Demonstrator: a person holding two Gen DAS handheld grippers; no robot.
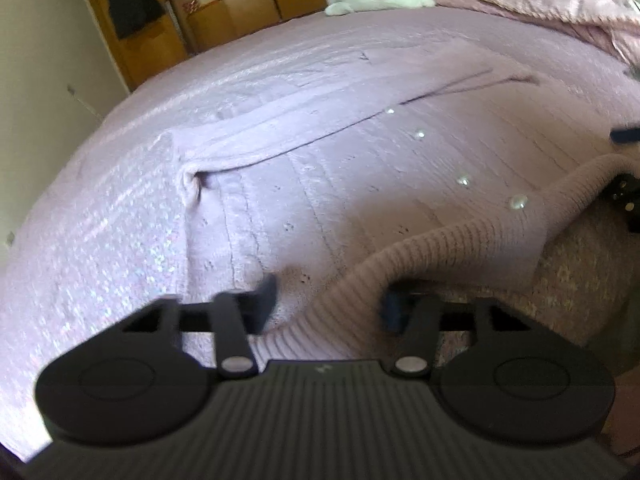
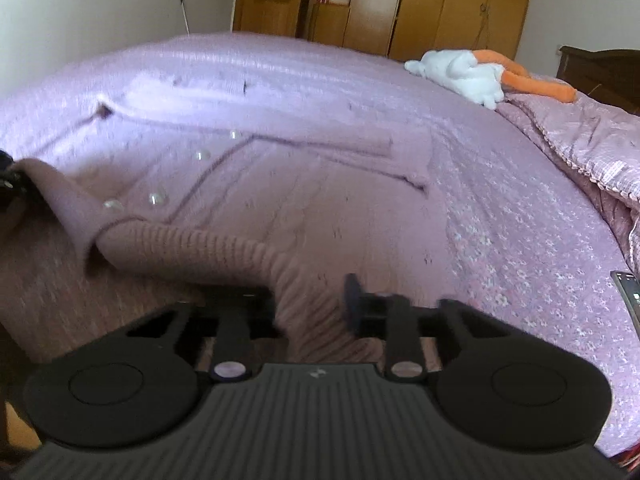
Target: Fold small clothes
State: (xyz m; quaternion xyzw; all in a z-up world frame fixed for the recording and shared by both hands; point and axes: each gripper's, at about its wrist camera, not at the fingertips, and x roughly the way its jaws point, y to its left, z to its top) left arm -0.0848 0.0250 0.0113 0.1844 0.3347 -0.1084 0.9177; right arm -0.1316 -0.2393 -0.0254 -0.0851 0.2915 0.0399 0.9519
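A small lilac knitted cardigan with shiny buttons lies flat on the bed, sleeves folded across it. It also shows in the right wrist view. My left gripper is shut on the ribbed hem near one corner and lifts it. My right gripper is shut on the ribbed hem near the other corner, also raised. The hem sags between the two grippers. The right gripper shows at the edge of the left wrist view.
The bed has a lilac patterned cover. A white and orange soft toy lies at the far side by a rumpled quilt. Wooden wardrobes stand behind. A phone lies at the right.
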